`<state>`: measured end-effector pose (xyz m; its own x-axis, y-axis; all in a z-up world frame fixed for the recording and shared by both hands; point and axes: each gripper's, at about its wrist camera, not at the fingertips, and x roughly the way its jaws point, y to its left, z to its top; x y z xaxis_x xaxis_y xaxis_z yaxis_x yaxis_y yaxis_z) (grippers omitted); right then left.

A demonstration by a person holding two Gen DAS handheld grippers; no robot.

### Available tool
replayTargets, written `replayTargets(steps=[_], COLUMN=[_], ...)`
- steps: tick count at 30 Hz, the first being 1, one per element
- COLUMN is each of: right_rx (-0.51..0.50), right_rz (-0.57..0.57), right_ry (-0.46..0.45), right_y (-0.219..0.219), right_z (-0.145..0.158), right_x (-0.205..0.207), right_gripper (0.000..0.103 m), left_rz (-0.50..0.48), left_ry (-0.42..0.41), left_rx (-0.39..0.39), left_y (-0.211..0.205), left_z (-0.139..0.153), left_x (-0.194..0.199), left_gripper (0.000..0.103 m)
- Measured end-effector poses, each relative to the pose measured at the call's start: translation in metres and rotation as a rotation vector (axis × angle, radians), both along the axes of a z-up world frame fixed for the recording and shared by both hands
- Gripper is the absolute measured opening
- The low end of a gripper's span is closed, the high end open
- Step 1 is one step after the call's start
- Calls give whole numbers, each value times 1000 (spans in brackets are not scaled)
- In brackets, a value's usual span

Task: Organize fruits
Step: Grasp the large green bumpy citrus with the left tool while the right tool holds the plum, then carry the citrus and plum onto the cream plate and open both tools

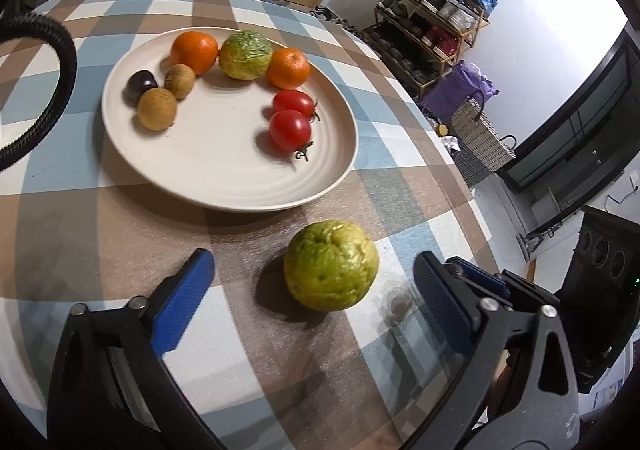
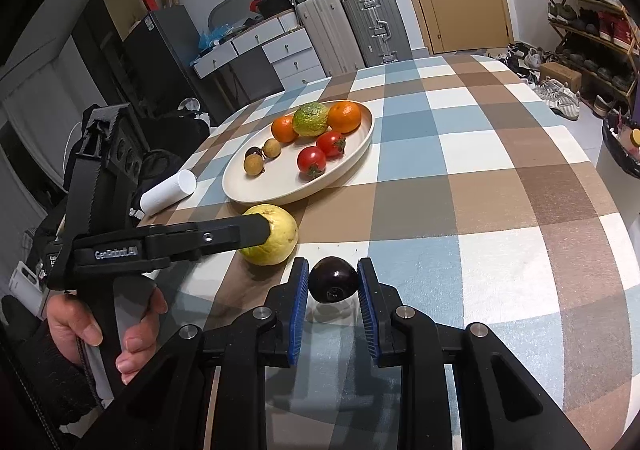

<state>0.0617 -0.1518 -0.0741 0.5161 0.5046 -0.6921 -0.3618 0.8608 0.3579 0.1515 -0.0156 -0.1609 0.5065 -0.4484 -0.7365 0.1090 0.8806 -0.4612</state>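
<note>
two tomatoes (image 1: 291, 117), two oranges (image 1: 195, 51), one plate (image 1: 224, 185)

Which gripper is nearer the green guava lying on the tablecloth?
Left. The left gripper brackets the guava, jaws open on either side. The right gripper sits beside it, shut on a dark plum.

A white roll (image 2: 168, 191) lies on the checked tablecloth (image 2: 480, 177).
</note>
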Motion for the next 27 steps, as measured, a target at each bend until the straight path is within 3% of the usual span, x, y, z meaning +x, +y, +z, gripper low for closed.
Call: replayTargets(steps=[5, 7, 11, 27], right_rx=[3, 6, 5, 20], right_rz=[0, -1, -1, -7], right_ry=[-1, -1, 2, -12], right_y=[0, 0, 0, 3], right_z=[0, 0, 0, 11], right_x=[0, 1, 1, 18], right_gripper=[25, 25, 25, 25], left_rz=[-28, -53, -91, -42], left_ry=[-2, 1, -7, -102], left_rx=[-12, -14, -25, -87], left_y=[-3, -6, -11, 16], left_z=[-1, -3, -5, 19], left_x=[2, 4, 3, -6], left_gripper=[66, 47, 47, 47])
